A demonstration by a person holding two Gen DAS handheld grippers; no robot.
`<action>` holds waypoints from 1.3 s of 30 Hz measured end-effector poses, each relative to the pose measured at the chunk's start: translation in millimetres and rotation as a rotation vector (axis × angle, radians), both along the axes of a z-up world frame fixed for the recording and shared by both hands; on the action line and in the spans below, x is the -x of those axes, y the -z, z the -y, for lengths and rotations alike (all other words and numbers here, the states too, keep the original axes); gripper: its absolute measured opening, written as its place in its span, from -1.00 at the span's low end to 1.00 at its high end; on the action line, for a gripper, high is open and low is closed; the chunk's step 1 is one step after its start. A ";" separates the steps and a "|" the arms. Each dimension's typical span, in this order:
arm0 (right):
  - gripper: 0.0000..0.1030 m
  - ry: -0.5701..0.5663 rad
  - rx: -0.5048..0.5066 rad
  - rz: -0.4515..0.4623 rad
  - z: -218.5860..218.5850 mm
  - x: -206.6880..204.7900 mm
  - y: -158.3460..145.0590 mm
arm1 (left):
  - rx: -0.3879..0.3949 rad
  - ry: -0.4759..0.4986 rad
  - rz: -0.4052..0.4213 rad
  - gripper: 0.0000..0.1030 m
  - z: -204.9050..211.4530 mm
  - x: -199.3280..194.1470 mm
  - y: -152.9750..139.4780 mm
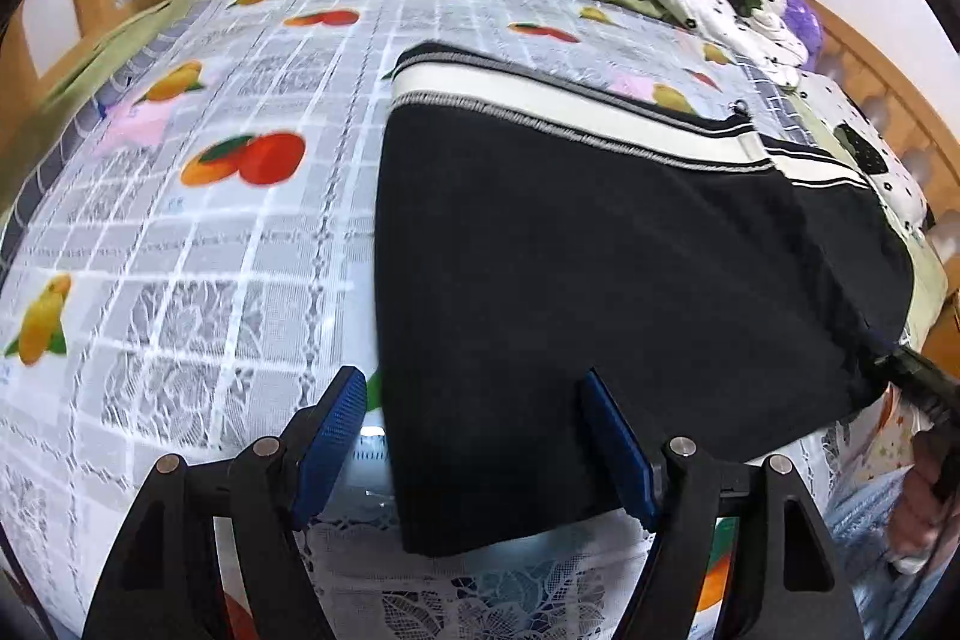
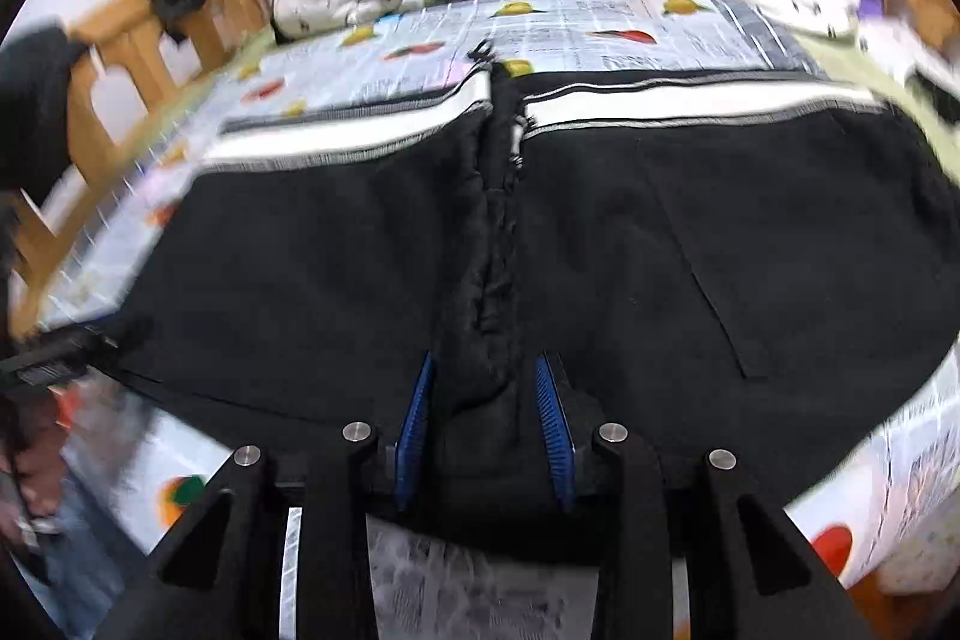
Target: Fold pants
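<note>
the black pants (image 1: 600, 250) are lying flat on the bed (image 1: 180, 220), near its front edge. the left gripper (image 1: 480, 436) is gaping wide around the hem corner, gripping nothing; the right gripper (image 2: 486, 424) is pinching a bunched fold. first fold seems underway; next, the left jaws need closing.

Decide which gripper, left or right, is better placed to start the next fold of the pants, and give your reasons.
Probably the right gripper: its fingers already pinch a ridge of the pants at the near edge. The left gripper is open, straddling the pants' left edge without gripping.
</note>
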State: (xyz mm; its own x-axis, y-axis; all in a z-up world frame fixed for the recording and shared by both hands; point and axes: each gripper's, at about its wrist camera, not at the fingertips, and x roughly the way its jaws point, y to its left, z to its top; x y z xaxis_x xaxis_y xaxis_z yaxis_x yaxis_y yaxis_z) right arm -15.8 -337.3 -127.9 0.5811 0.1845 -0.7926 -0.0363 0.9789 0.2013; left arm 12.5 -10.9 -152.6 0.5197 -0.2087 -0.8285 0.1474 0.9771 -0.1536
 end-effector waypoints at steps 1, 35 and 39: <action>-0.23 0.016 -0.045 0.005 12.4 4.4 -7.8 | 0.014 -0.006 0.020 0.41 -3.5 -0.2 -3.0; -0.78 0.373 0.106 0.360 182.3 -69.8 -86.5 | 0.319 -0.060 -0.024 -0.81 -30.5 -129.1 -34.4; -0.78 0.302 0.089 0.416 135.7 -82.3 -127.8 | 0.314 -0.094 0.019 -0.81 -70.8 -133.2 -55.7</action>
State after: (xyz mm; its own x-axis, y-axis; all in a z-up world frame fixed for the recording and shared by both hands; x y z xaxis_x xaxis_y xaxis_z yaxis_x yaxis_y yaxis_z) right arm 66.6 -473.0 -0.1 0.8671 -0.0976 -0.4885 0.1913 0.9707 0.1457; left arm 145.7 59.9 -96.9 0.5638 -0.4027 -0.7211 0.0644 0.8919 -0.4477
